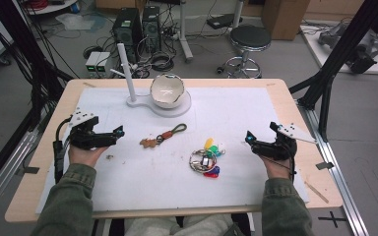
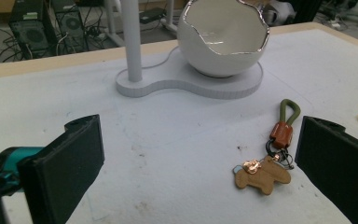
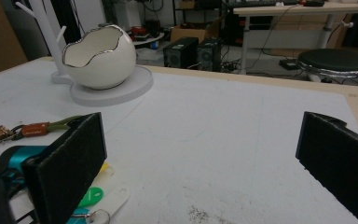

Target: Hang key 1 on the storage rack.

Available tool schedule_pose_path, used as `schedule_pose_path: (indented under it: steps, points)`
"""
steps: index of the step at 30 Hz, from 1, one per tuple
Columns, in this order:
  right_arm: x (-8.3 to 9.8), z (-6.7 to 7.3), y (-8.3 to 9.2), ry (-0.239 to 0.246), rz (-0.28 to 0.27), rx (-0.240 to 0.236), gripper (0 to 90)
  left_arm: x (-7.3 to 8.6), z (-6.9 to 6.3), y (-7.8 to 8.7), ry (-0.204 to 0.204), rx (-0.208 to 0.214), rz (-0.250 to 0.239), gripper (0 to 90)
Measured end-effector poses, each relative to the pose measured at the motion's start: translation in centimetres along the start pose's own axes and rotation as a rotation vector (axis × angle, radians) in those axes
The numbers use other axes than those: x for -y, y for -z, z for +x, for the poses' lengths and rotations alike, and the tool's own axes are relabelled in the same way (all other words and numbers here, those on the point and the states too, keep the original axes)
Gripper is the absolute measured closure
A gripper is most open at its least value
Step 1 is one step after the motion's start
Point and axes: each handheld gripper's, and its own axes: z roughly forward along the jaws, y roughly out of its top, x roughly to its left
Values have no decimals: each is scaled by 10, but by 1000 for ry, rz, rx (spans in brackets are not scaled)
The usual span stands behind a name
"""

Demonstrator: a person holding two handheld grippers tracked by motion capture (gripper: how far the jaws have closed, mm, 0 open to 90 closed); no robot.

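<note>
At the near edge of a white-topped table (image 1: 256,105), a seated person holds two grippers low over the surface, both pointing inward. On the left, the left gripper (image 1: 119,132) hovers with its jaws spread wide and nothing between them; the hand behind it lies almost flat, forearm angled in from the lower corner. Just to its right lies the leather keychain (image 1: 162,136), a tan animal-shaped tag joined by a ring to a brown sleeve and an olive cord loop. Its long axis runs from the tag, nearest the left gripper, up and away to the right toward the egg-shaped bowl (image 1: 167,90) on its white stand (image 1: 133,102) at the back. In the left gripper view the keychain (image 2: 271,154) sits just inside the right-hand jaw, so this hand looks the nearer of the two and would likely need only a short push forward and a little to the right. Farther right, a bunch of coloured key tags (image 1: 207,158) rests on the table, close to the right gripper (image 1: 248,137), which is likewise wide open and empty, wrist level, its jaws aimed left.
</note>
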Motion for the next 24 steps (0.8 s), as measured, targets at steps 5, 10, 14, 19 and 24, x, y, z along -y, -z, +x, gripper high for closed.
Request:
schedule_pose_path:
  steps: [5, 10, 14, 19, 24]
  points:
    - [0, 0, 0, 0, -2, -1, 5, -5, -8, -8, -21, 33, 20, 17]
    - [0, 0, 0, -2, 0, -2, 5, -9, -18, -17, -45, 63, 52, 17]
    - [0, 0, 0, 0, -3, -4, 5, -16, -30, -24, -72, 89, 63, 17]
    - [0, 0, 0, -2, -3, -5, 5, -20, -41, -33, -92, 123, 74, 17]
    - [0, 0, 0, -8, -5, -7, 5, -18, -48, -43, -117, 136, 101, 17]
